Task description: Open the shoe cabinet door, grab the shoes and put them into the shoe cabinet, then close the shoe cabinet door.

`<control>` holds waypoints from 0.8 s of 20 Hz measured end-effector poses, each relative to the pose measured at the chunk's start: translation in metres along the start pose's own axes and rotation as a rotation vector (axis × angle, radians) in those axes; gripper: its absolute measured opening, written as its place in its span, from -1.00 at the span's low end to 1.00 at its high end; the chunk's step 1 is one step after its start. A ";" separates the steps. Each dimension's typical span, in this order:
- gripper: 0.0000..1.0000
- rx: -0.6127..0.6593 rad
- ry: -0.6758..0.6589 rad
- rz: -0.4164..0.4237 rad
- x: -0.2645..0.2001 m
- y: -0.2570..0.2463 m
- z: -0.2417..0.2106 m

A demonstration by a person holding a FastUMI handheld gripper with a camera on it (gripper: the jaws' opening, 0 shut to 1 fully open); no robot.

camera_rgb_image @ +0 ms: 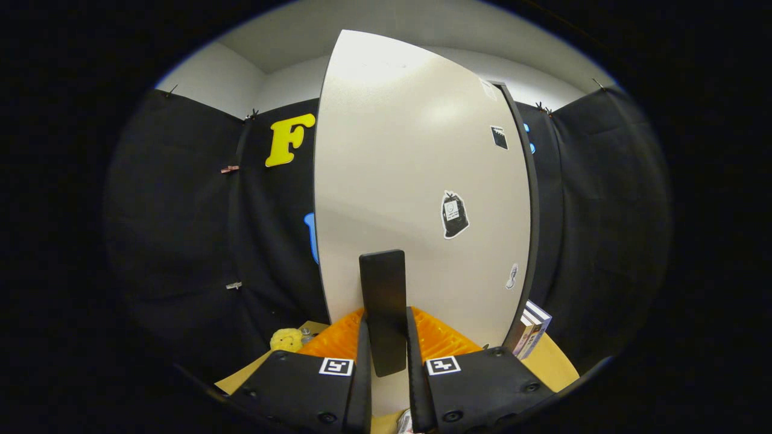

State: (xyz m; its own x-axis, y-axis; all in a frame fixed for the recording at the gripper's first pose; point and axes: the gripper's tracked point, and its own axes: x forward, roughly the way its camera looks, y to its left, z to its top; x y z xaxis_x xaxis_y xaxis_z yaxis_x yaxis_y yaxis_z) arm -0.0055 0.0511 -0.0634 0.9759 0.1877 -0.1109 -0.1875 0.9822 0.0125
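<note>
1. The gripper (386,352) is seen at the foot of the view, its two fingers drawn in narrow around a dark upright handle (383,301).
2. Both fingers are pressed against the sides of that handle, one on each side; its lower end is held between them and its top stands clear above the fingertips.
3. The handle is fixed to the pale shoe cabinet door (416,193), which rises straight ahead of the fingers as a tall, smooth panel.
4. A dark edge (526,199) is seen running down the door's right side; whether the door is fully shut or slightly ajar cannot be told from here.
5. Several stickers are noted on the door: a larger dark one (454,214) right of the handle, a small dark one (499,137) higher up, and a small pale one (512,276) near the right edge.
6. A few books (531,331) are seen leaning just beside the door's lower right corner, on a tan table surface (555,361).
7. A small yellow soft object (286,339) is spotted low to the left of the fingers, near the door's bottom corner.
8. No shoes are made out.
</note>
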 end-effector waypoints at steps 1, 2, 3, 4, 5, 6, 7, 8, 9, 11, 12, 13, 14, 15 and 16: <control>-0.42 0.002 -0.002 0.005 -0.007 -0.004 0.000; -0.42 0.003 -0.001 0.008 -0.013 -0.010 -0.001; -0.42 0.002 0.000 0.007 -0.020 -0.016 -0.001; -0.42 0.001 0.000 0.003 -0.026 -0.021 0.001; -0.42 -0.001 0.000 -0.003 -0.031 -0.028 0.001; -0.43 -0.003 -0.004 -0.012 -0.039 -0.035 0.001; -0.43 -0.004 -0.006 -0.021 -0.044 -0.042 0.002; -0.43 -0.005 -0.011 -0.030 -0.049 -0.048 0.003; -0.43 -0.005 -0.014 -0.038 -0.054 -0.055 0.003; -0.43 -0.002 -0.025 -0.062 -0.063 -0.069 0.004; -0.43 -0.005 -0.029 -0.079 -0.066 -0.076 0.005; -0.43 -0.007 -0.034 -0.095 -0.069 -0.083 0.006; -0.44 -0.008 -0.035 -0.108 -0.072 -0.090 0.005; -0.44 -0.007 -0.031 -0.120 -0.073 -0.097 0.004; -0.44 -0.004 -0.025 -0.132 -0.075 -0.103 0.003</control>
State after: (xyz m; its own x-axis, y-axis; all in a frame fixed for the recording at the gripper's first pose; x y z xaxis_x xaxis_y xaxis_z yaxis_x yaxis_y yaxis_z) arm -0.0588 -0.0646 -0.0532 0.9946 0.0568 -0.0865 -0.0574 0.9983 -0.0047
